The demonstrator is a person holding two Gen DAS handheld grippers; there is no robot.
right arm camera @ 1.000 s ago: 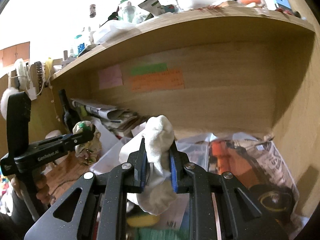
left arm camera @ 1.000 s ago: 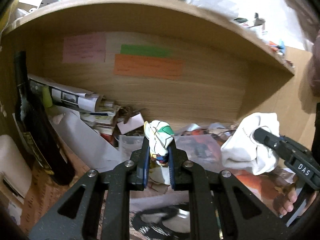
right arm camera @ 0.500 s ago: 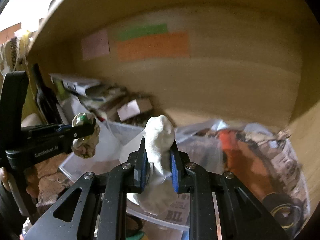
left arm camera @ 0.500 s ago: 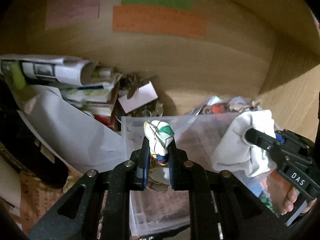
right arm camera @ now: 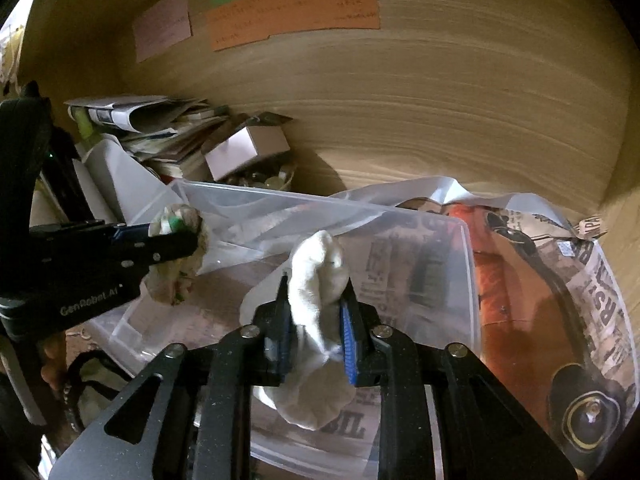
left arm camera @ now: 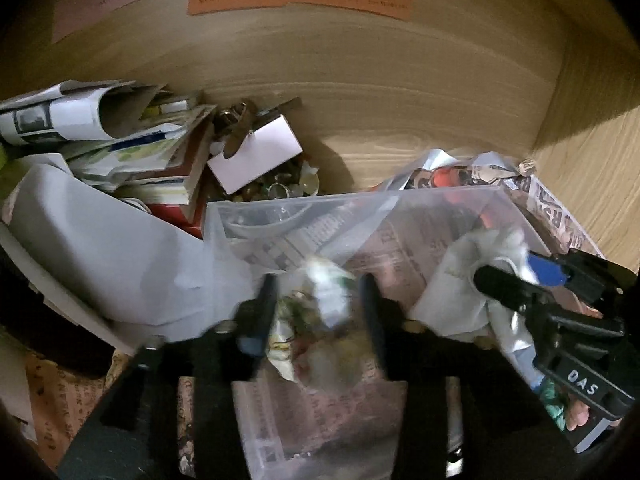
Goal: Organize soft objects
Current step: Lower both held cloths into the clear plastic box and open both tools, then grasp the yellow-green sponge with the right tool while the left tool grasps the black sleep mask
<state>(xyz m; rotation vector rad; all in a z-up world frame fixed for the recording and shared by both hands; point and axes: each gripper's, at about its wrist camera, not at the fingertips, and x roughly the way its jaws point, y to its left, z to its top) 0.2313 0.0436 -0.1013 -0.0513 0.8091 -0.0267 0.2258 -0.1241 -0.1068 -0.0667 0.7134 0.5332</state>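
Shows a cluttered wooden shelf recess, seen from both wrist cameras, with a clear plastic bin [left arm camera: 400, 196] lying on newspaper [right arm camera: 600, 280] on the shelf floor.

Compared with half a second ago, finds the left hand-held gripper [left arm camera: 316, 312] spread wide instead of pressed together. Catches the patterned cloth [left arm camera: 324, 300] as a blur in the gap between the fingers, over the open bin, apparently let go or just slipping free. Seen from the right wrist, though, places that cloth against the left fingertips at the bin's near-left wall, so cannot tell whether contact has fully ended. Suggests the first soft item is being delivered into the bin.

Keeps the right hand-held gripper [right arm camera: 314, 320] pinching the white sock [right arm camera: 316, 276] as before, now lower and above the bin's inside. Probably calls for the same release next.

Sets the sock's long axis along the fingers: rounded end pointing forward toward the shelf's back wall, looser bulk hanging back below the jaws. Leaves the patterned cloth's axis unreadable through motion blur.
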